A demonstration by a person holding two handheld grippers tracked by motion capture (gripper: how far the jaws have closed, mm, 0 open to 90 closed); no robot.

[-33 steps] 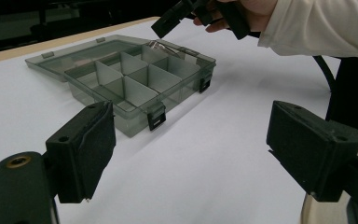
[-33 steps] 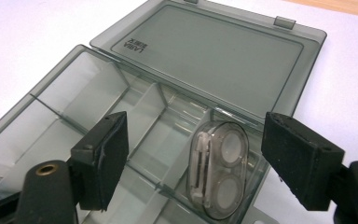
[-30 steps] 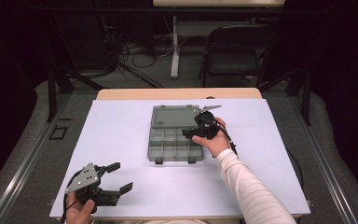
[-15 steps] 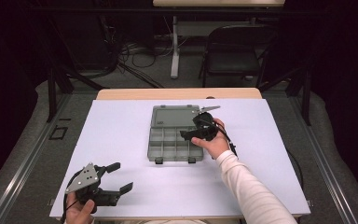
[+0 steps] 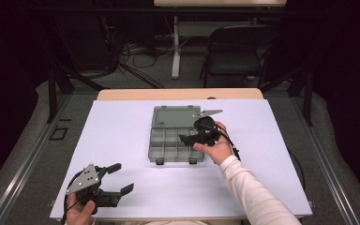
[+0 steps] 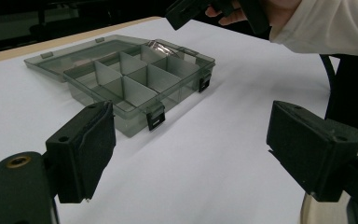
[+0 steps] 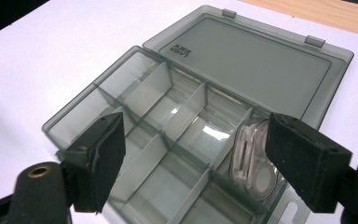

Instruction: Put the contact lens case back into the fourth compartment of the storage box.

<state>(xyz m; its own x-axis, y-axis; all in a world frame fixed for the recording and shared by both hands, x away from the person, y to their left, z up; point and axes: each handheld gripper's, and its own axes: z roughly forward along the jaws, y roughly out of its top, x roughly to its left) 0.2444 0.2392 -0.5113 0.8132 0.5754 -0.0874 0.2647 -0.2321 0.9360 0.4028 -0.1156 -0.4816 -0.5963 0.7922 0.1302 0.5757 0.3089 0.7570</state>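
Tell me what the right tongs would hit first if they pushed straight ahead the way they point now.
Probably the organizer box: the right tongs stand open, aimed down into its divided tray. Straight on, they would likely meet the dividers or the floor near the clear plastic piece in the end compartment. Depth is hard to judge.

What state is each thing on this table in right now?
Organizer box: lid open, lying flat behind it.
Clear round item: lying in a compartment, apart from the pads.
Right hand-held gripper: open over the box, jaws just widened, gripping nothing.
Left hand-held gripper: open, holding nothing, near the table's front edge.
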